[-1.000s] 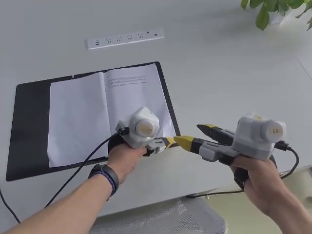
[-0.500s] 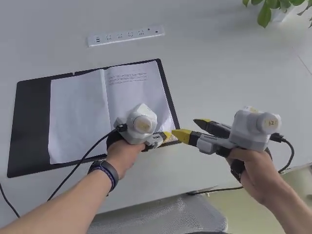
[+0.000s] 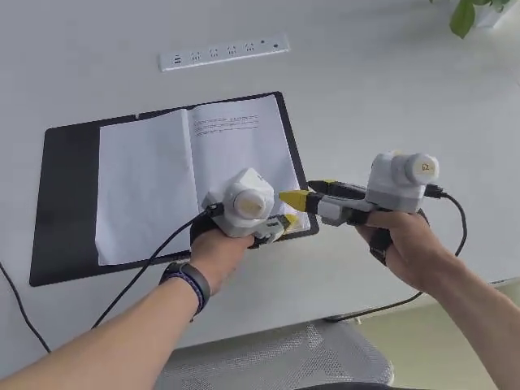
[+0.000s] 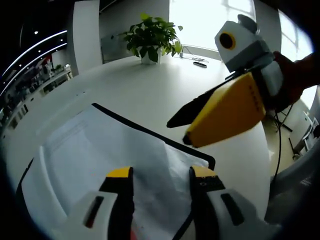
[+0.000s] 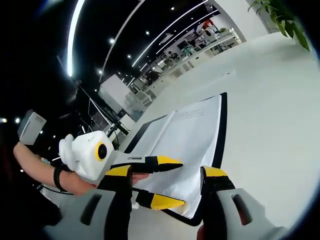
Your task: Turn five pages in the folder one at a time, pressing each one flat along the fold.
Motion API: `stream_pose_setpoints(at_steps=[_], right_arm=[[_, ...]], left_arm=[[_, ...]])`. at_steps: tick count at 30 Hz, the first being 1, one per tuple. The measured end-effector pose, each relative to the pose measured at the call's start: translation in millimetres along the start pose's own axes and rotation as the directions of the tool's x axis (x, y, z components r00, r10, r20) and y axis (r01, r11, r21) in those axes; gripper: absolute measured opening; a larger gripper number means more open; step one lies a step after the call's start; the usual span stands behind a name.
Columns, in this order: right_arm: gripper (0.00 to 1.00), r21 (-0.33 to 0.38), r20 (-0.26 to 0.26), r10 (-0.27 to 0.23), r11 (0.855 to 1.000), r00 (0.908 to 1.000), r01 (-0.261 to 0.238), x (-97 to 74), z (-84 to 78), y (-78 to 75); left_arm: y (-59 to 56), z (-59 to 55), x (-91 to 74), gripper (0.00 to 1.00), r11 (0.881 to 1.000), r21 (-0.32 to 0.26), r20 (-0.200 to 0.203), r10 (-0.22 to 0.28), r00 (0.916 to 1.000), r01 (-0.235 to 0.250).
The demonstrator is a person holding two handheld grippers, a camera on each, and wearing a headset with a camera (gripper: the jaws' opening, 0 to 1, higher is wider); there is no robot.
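The black folder (image 3: pixel 61 203) lies open on the white table, its white pages (image 3: pixel 236 146) flat on both sides of the fold. My left gripper (image 3: pixel 280 226) hovers open over the right page's lower right corner, and in the left gripper view (image 4: pixel 161 175) that page (image 4: pixel 100 150) lies between its yellow tips. My right gripper (image 3: pixel 299 192) points left at the same corner, open and holding nothing, just beside the left one. In the right gripper view my right gripper (image 5: pixel 167 172) frames the left gripper (image 5: pixel 177 182) and the page (image 5: pixel 195 130).
A white power strip (image 3: pixel 223 53) lies beyond the folder. A potted plant (image 3: pixel 475 12) stands at the far right. The table's near edge runs just below the folder, with a grey mesh chair seat (image 3: pixel 276 357) under it. Cables trail from both grippers.
My right gripper has moved left and up to the folder's lower right corner, close to the left gripper. The left gripper has stayed at that corner. The head camera has shifted.
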State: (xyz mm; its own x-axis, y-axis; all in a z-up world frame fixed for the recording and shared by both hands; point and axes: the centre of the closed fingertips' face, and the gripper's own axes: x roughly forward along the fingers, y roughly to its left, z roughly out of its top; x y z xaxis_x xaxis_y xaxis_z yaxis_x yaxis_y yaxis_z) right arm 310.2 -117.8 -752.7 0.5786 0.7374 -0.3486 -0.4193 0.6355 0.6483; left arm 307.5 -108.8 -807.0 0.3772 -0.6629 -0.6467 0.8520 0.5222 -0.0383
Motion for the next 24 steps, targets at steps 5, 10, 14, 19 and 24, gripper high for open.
stream_pose_setpoints(at_steps=[5, 10, 14, 19, 24], right_arm=[[0.52, 0.021, -0.017, 0.013, 1.000, 0.9998, -0.013, 3.2, -4.3, -2.7], [0.51, 0.030, -0.026, 0.019, 0.999, 0.9995, -0.018, 4.9, -6.4, -3.8], [0.50, 0.028, -0.034, 0.022, 0.999, 0.9992, -0.021, 6.3, -7.5, -5.1], [0.49, 0.045, -0.043, 0.038, 0.998, 0.9984, -0.036, 10.4, -10.3, -5.6], [0.48, 0.051, -0.054, 0.052, 0.998, 0.9972, -0.049, 13.1, -12.5, -2.7]], left_arm=[[0.1, 0.0, -0.1, 0.44, 1.000, -0.003, 0.000, 0.002, 1.0000, -0.002], [0.5, 0.0, 0.0, 0.44, 1.000, -0.009, 0.000, 0.005, 1.0000, -0.005], [0.2, -0.1, 0.0, 0.44, 1.000, -0.012, 0.001, 0.005, 1.0000, -0.005], [0.0, 0.0, 0.2, 0.44, 1.000, -0.014, 0.002, 0.006, 1.0000, -0.006], [-0.2, 0.1, -0.1, 0.44, 1.000, -0.016, 0.002, 0.004, 1.0000, -0.004]])
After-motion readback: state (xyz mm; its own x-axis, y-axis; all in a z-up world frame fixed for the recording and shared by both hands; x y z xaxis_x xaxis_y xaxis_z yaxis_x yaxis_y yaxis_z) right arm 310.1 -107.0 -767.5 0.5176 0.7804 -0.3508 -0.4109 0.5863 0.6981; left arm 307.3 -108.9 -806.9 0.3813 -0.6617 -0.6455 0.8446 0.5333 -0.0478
